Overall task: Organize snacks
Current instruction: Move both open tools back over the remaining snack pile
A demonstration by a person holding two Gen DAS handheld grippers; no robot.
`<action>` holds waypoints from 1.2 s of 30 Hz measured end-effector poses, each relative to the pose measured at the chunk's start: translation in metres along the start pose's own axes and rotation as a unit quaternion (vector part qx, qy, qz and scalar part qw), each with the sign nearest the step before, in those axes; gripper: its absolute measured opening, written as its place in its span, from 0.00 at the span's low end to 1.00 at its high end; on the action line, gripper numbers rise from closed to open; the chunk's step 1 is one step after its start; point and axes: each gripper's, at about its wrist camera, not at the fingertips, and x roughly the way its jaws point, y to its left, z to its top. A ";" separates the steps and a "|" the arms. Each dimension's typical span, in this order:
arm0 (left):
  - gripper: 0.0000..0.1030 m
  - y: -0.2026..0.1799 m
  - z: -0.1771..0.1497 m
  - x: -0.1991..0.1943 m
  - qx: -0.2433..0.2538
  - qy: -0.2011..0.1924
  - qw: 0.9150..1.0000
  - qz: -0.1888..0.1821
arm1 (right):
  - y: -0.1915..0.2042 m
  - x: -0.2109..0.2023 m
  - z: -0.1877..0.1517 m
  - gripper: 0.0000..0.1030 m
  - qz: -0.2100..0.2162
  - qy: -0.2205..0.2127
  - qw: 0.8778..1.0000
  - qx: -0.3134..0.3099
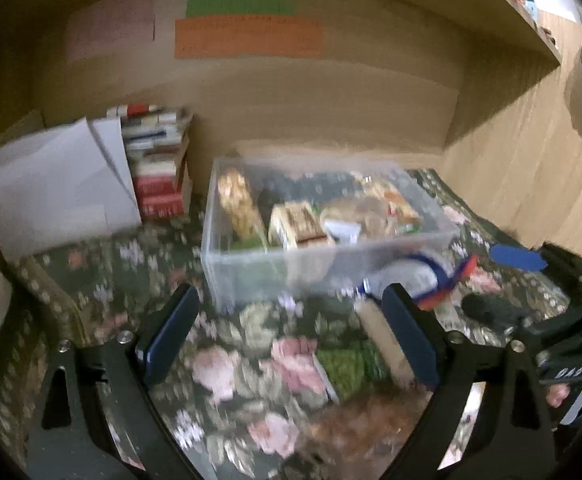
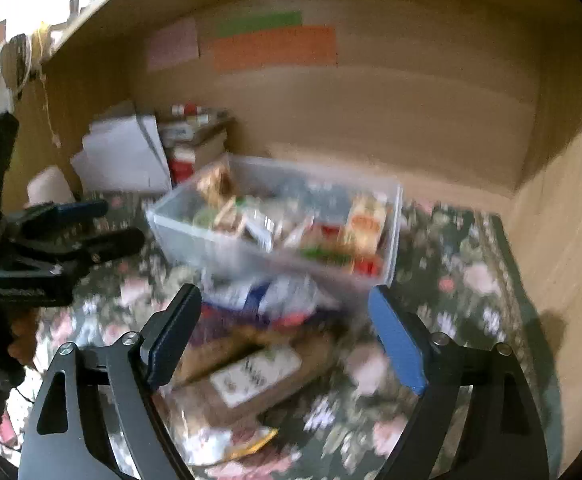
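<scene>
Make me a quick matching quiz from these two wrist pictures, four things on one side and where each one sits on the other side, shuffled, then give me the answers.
Things:
1. clear plastic bin
2. orange paper strip
3. stack of books
4. brown packet with white label

Places:
A. back wall
B. left rear corner, behind white papers
C. tablecloth, between the right gripper's open fingers
D. middle of the tablecloth, full of snacks

Pairs: 1-D, 2-A, 3-B, 4-C

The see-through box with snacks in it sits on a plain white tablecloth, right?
Not quite. The see-through box with snacks does sit on a tablecloth, but the cloth is dark green with pink flowers, not plain white. The left wrist view shows it.
</scene>
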 end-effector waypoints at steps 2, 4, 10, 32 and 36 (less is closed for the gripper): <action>0.91 -0.001 -0.010 -0.002 -0.003 0.009 1.000 -0.006 | 0.003 0.007 -0.012 0.81 0.005 0.018 1.000 0.003; 0.91 -0.002 -0.020 -0.004 -0.005 0.017 1.000 -0.011 | 0.005 0.012 -0.024 0.81 0.014 0.035 0.999 0.009; 0.94 -0.014 -0.042 -0.014 -0.012 0.029 0.999 -0.030 | 0.001 0.006 -0.036 0.81 0.026 0.032 0.998 0.039; 0.97 0.006 -0.073 -0.004 -0.022 0.047 0.998 0.018 | -0.034 -0.011 -0.061 0.81 -0.074 0.056 0.995 0.022; 0.96 0.014 -0.069 -0.001 -0.029 0.050 0.998 0.012 | -0.050 -0.008 -0.068 0.78 -0.068 0.069 0.994 0.054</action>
